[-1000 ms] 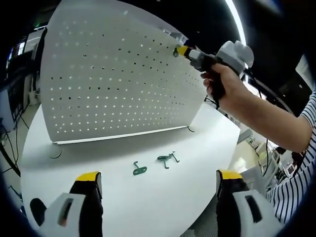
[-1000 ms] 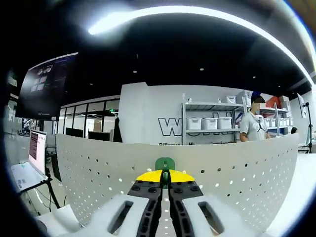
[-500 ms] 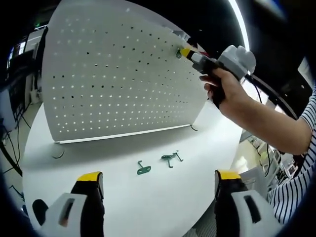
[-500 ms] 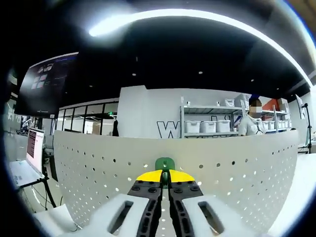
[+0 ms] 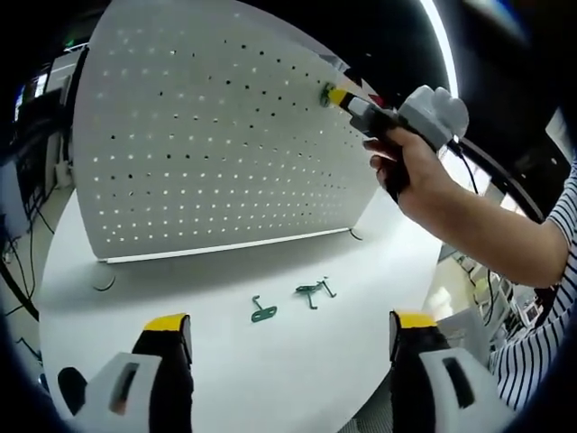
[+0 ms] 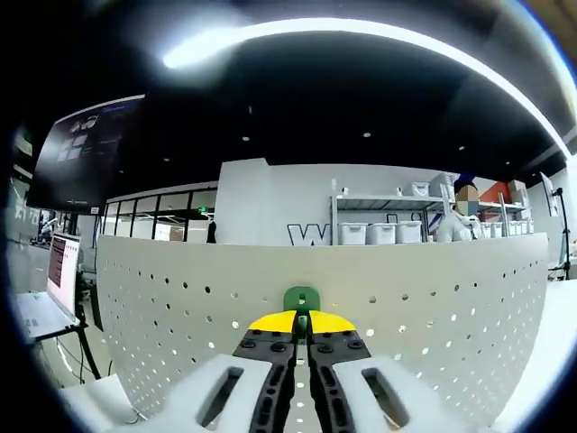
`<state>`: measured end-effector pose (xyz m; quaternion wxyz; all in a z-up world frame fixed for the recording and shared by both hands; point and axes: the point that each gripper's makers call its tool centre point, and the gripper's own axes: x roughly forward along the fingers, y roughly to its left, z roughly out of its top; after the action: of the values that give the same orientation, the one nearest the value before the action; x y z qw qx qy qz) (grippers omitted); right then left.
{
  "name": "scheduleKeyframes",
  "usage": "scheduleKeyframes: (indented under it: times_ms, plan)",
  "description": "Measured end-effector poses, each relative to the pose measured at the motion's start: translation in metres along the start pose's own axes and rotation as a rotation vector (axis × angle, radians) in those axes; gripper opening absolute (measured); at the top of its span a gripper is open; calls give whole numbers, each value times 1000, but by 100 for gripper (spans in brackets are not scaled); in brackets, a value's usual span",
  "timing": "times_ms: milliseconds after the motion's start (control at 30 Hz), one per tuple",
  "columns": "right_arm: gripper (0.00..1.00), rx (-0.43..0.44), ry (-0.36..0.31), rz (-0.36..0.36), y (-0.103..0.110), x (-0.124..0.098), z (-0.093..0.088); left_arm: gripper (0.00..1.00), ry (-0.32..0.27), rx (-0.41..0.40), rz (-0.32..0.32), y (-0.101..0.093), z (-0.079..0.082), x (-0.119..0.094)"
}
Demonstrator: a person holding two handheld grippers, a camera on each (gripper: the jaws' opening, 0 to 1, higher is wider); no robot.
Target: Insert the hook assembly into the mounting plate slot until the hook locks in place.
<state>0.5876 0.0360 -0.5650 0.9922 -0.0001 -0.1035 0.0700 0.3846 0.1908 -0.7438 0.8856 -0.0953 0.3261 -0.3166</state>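
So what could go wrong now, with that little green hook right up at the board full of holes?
The right tongs pinch the green hook by a small bit near the board top edge; it could twist or slip out before catching in a hole. The left tongs hang open over the spare hooks and might knock them.

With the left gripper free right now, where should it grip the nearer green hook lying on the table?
Take the nearer green hook by its thin straight shank, coming down from above with the jaws across it. It lies flat on the white table, so a side approach finds little to bite. The left gripper is open, short of it.
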Motion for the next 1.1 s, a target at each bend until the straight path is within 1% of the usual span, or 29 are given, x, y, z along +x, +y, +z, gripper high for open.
scheduleKeyframes:
  times_ms: [67, 133, 333, 433, 567, 633, 700, 833, 900, 933, 967, 1033, 1067, 1100]
  plan:
    - [0, -11, 4, 2, 2, 1, -2, 92, 2, -2, 2, 1, -1, 0]
    - [0, -2, 4, -3, 1, 1, -4, 92, 5, -3, 4, 2, -2, 1]
    - [0, -11, 1, -6, 1, 2, -5, 92, 11, -4, 3, 2, -3, 3]
    - [0, 19, 27, -3, 0, 3, -5, 93, 15, -3, 0, 1, -4, 3]
    - [0, -25, 37, 6, 1, 2, -5, 94, 24, -4, -3, 0, -2, 4]
    - [1, -10, 63, 11, 0, 2, -5, 93, 28, 6, -2, 0, -2, 4]
    - [1, 35, 93, 25, 1, 2, -4, 93, 30, 8, 1, -1, -1, 4]
    - [4, 50, 115, 49, 1, 0, -1, 93, 23, 7, -5, -6, 1, 2]
    - [10, 56, 104, 45, -1, -2, 6, 93, 24, 7, -4, -8, 0, 1]
    - [12, 74, 88, 43, -2, -3, 15, 92, 24, 9, -4, -9, -1, 0]
    - [12, 82, 82, 47, -1, -4, 20, 92, 29, 10, -3, -10, -4, -1]
    - [12, 90, 45, 65, 1, -5, 38, 92, 36, 12, -2, -11, -7, -3]
    - [12, 82, 34, 69, 2, -6, 43, 92, 39, 13, 0, -11, -8, -4]
    - [12, 60, 13, 80, 3, -7, 54, 92, 41, 13, 1, -12, -9, -4]
